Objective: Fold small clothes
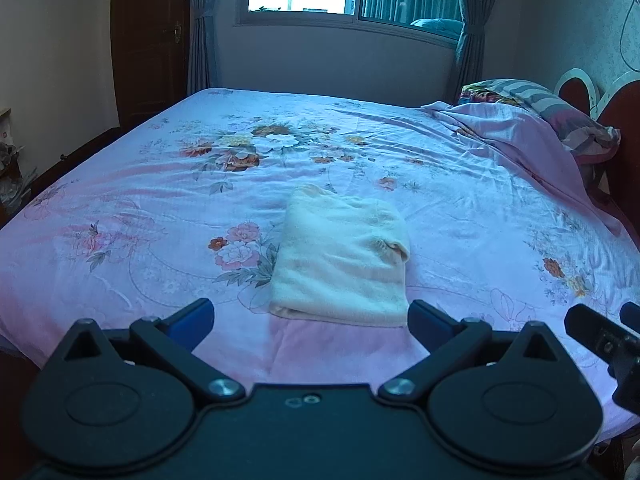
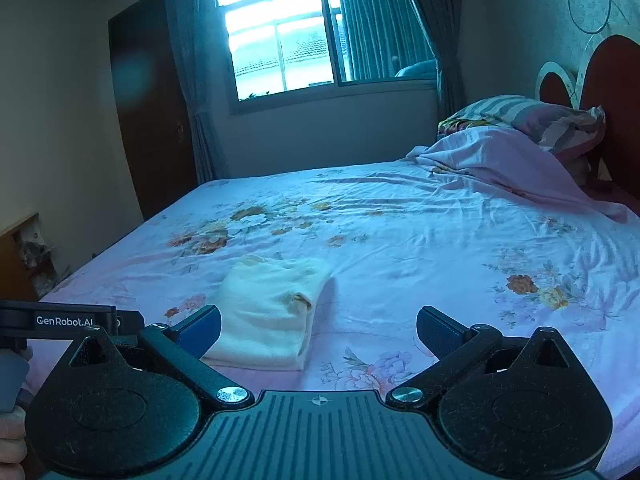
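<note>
A cream folded garment (image 1: 340, 256) is lying on the floral pink bed sheet (image 1: 160, 200), near the bed's front edge. The left gripper (image 1: 310, 318) is hovering just short of it with its fingers (image 1: 192, 318) spread wide and holding nothing; the garment is sitting at twelve o'clock from it. The right gripper (image 2: 318, 330) is hanging beside, fingers (image 2: 438, 332) likewise parted and empty, the garment (image 2: 272, 308) at eleven o'clock. A striped pillow (image 1: 552, 112) is lying at two o'clock.

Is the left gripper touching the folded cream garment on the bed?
Apart. In the left wrist view the open left gripper shows pink bedsheet between itself and the folded cream garment.
</note>
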The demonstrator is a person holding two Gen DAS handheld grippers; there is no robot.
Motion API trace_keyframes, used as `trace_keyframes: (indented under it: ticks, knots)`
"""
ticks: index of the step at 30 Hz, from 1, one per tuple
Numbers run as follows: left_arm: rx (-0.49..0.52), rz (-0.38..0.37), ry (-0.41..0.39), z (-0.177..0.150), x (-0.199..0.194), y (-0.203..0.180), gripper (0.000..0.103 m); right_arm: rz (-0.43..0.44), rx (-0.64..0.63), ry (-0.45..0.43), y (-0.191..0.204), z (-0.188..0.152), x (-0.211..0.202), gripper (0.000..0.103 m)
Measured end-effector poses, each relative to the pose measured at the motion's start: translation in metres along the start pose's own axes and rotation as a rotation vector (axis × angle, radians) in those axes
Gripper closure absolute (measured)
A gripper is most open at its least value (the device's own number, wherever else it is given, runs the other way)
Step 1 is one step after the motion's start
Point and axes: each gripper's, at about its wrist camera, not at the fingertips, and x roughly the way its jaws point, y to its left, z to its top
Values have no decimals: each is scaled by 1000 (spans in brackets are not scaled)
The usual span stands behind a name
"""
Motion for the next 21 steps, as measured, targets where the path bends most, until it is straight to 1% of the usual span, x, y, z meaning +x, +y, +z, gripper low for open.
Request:
trace_keyframes:
  ticks: [4,12,21]
  knots:
    - [37,19,-4,-1,-2,-5,2,7,8,13,0,-1,2,0]
    - [71,-4,18,-8,-1,-11,2,7,-13,50,7,-6,6,0]
    - [84,-1,33,-11,2,-16,2,-4,-13,46,9,-9,9,0]
